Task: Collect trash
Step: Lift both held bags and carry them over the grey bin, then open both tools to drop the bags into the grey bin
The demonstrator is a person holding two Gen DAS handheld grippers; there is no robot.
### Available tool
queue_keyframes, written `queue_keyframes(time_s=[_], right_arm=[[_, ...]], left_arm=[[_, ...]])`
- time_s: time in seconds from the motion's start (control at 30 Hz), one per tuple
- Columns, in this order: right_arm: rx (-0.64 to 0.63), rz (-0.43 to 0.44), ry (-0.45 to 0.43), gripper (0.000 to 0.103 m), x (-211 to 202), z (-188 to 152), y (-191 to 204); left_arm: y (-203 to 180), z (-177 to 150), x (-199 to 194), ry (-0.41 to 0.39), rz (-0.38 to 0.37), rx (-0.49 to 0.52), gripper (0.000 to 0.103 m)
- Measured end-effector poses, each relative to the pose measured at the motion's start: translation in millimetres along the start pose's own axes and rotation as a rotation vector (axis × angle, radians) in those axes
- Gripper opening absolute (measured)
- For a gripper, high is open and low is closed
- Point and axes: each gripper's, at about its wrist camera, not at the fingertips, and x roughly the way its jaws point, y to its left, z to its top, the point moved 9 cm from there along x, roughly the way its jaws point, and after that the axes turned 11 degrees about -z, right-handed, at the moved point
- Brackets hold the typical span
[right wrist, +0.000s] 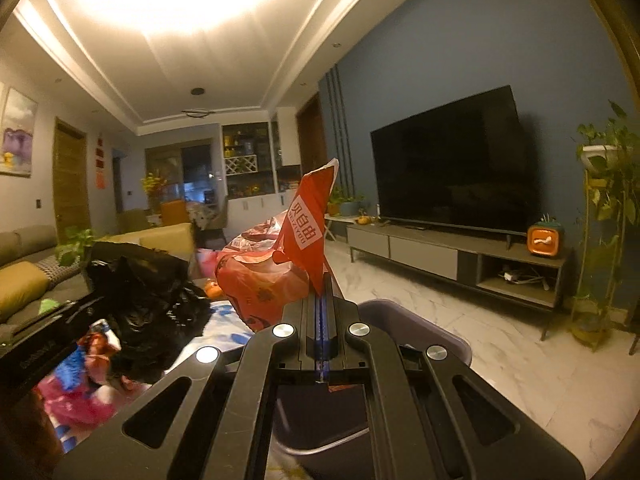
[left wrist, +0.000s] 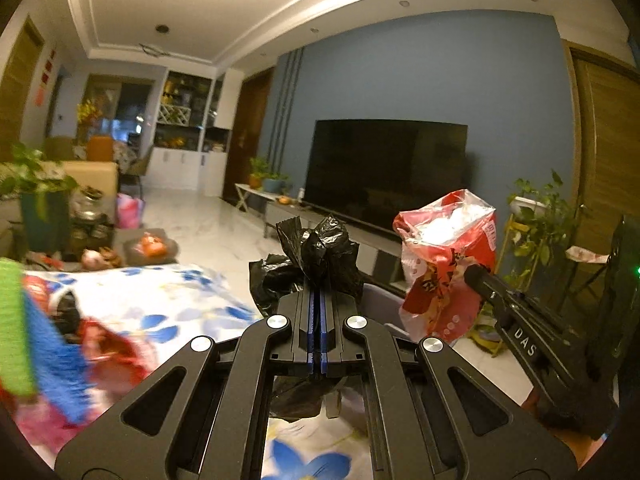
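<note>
left tongs (left wrist: 319,292) pinching crumpled black bag (left wrist: 320,252), carrying it over floral-clothed bench (left wrist: 168,304) | right tongs (right wrist: 322,280) clamping red printed bag (right wrist: 264,280) by its top corner | hovering above grey bin (right wrist: 420,320) rim | facing dark TV (right wrist: 452,168) on blue wall (right wrist: 460,48)

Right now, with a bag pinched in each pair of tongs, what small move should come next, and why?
Probably carry both over the grey bin and only then open. The left tongs are shut on the black plastic bag, the right tongs on the red plastic bag. The bin's rim shows just beyond the right tongs, so a short move forward should put the bags above it.
</note>
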Motion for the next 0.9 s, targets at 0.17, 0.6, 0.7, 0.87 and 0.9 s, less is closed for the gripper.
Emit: queue_keyframes(time_s=[0.17,0.6,0.7,0.87,0.9], right_arm=[[0.017,-0.024,0.008,0.001,22,-2,-13],[0.04,-0.05,0.063,0.001,47,-16,-18],[0.04,-0.048,0.069,0.001,50,-17,-18],[0.037,-0.051,0.075,0.001,56,-15,-18],[0.038,-0.051,0.079,0.002,58,-16,-18]], left_arm=[[6,-10,42,0.02,-0.042,-0.016,0.001],[1,-33,100,0.068,-0.112,-0.069,0.001],[2,-39,106,0.08,-0.119,-0.087,0.001],[6,-46,112,0.1,-0.126,-0.114,0.001],[6,-48,113,0.107,-0.123,-0.112,0.003]])
